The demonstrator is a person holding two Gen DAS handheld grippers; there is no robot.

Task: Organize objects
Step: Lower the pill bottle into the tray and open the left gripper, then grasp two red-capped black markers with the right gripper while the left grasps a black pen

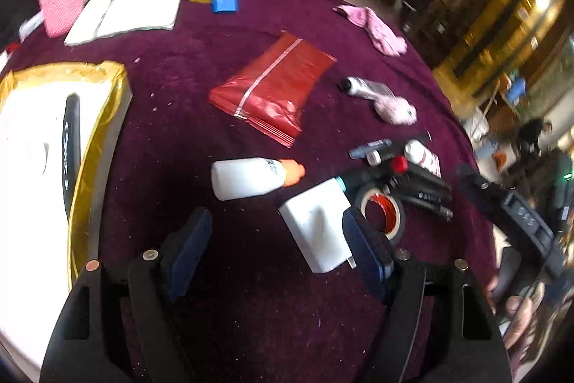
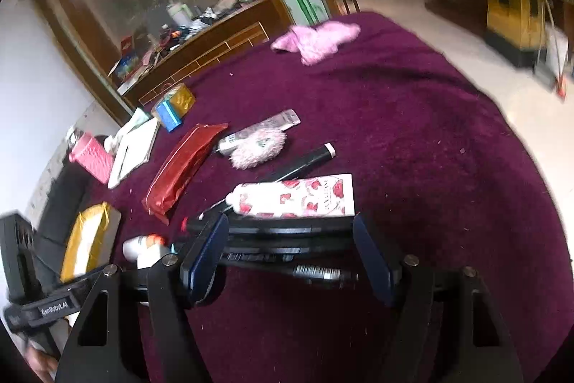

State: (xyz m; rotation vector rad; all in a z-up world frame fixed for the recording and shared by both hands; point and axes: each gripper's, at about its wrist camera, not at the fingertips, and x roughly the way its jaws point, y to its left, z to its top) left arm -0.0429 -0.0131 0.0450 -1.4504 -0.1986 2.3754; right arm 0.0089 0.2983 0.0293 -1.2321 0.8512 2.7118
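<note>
the left tool (image 1: 276, 239) is spread wide and holds nothing, low in its frame over the plum velvet-covered table (image 1: 201, 67). just ahead lie a white plastic bottle with an orange cap (image 1: 251, 177) at centre and a white rectangular charger block (image 1: 317, 225), whose lower right edge sits right by the right-hand pad. the right tool (image 2: 290, 248) is also spread and empty, low centre in its frame, with a heap of black pens and markers (image 2: 287, 241) lying between its pads and a white tube printed with red flowers (image 2: 294, 196) just beyond.

my judgement: the step in hand is picking loose items to gather into the gold-rimmed white box (image 1: 104, 96) at the left edge of the left view. to do it well, take one pen rather than the heap, close across its barrel near the middle, and lift straight so the neighbours do not roll.

hard to make out: both views are motion-blurred. the pens overlap, so their count is unclear. a roll of black tape with a red core (image 1: 382, 212) is partly behind the left tool's pad. the box runs off frame, and a dark strip-like object inside it cannot be identified.
</note>
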